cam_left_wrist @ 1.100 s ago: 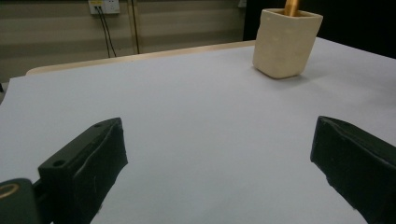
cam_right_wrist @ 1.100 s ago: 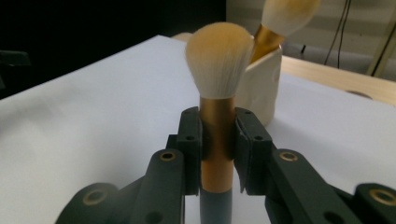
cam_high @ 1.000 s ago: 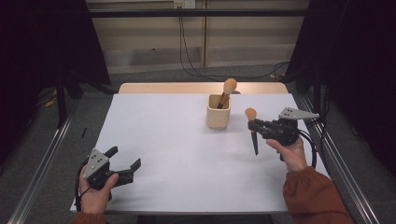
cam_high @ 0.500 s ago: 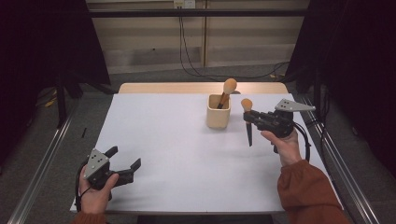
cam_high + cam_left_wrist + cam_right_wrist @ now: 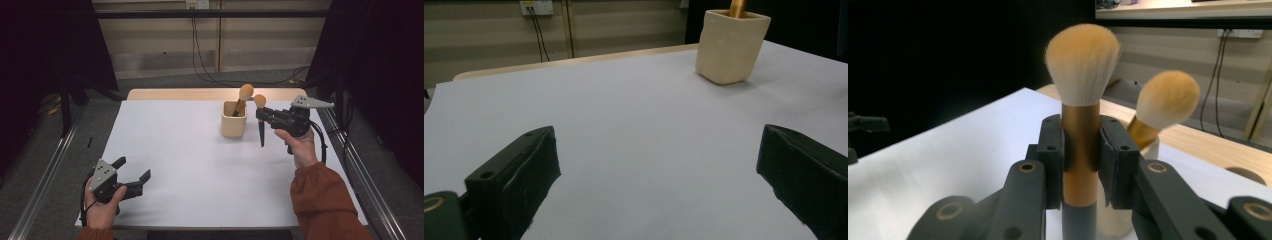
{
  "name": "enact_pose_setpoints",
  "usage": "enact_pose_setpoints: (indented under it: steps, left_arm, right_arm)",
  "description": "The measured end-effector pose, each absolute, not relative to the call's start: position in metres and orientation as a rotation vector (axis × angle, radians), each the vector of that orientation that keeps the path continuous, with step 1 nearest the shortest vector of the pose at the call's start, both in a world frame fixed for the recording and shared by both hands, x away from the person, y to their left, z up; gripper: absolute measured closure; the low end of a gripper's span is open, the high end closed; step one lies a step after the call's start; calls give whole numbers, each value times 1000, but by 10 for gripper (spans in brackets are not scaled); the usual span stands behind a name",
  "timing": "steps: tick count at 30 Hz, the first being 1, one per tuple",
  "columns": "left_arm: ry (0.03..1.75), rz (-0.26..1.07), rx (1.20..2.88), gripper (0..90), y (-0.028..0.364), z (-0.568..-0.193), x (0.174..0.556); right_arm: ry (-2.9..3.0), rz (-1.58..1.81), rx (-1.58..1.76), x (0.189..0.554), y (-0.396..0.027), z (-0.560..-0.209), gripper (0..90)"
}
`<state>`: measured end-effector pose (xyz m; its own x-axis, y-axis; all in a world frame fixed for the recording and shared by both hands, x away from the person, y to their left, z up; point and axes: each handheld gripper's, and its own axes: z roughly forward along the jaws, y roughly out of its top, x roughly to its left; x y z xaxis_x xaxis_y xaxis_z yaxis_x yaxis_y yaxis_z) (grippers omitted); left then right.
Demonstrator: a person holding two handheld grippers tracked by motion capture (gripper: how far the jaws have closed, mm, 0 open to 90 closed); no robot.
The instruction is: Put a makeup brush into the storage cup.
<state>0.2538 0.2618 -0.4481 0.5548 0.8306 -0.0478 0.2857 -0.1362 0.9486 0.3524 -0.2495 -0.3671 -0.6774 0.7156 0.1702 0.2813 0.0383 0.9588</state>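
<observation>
A makeup brush (image 5: 260, 117) with a tan head, gold ferrule and dark handle hangs upright in the air, just right of a cream cup (image 5: 234, 119). My right gripper (image 5: 261, 116) is shut on its ferrule; in the right gripper view the brush (image 5: 1081, 100) stands between the jaws of that gripper (image 5: 1081, 162). A second brush (image 5: 243, 97) leans in the cup, seen behind as brush (image 5: 1160, 107). My left gripper (image 5: 134, 174) rests open near the table's front left, its jaws wide with nothing between them (image 5: 656, 170); the cup (image 5: 730, 46) stands far ahead.
A white sheet covers the table (image 5: 190, 160), with a wooden strip (image 5: 175, 94) along the far edge. Metal rails (image 5: 50, 165) run along both sides, and cables (image 5: 197, 50) hang on the back wall.
My right gripper has carried the brush up and leftward, closer to the cup. The left gripper has stayed put.
</observation>
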Motion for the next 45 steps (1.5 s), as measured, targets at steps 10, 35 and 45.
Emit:
enact_pose_setpoints:
  steps: [10,35,45]
  left_arm:
    - [946,620,1689,34,262,-448,254]
    - [941,615,1696,34,261,-448,254]
    - [941,614,1696,34,262,-448,254]
  right_arm:
    - [1943,1679,984,367,-243,-352,744]
    - [1891,1683,959,399,-228,-323,744]
    - [1889,1685,940,410,-214,-315,744]
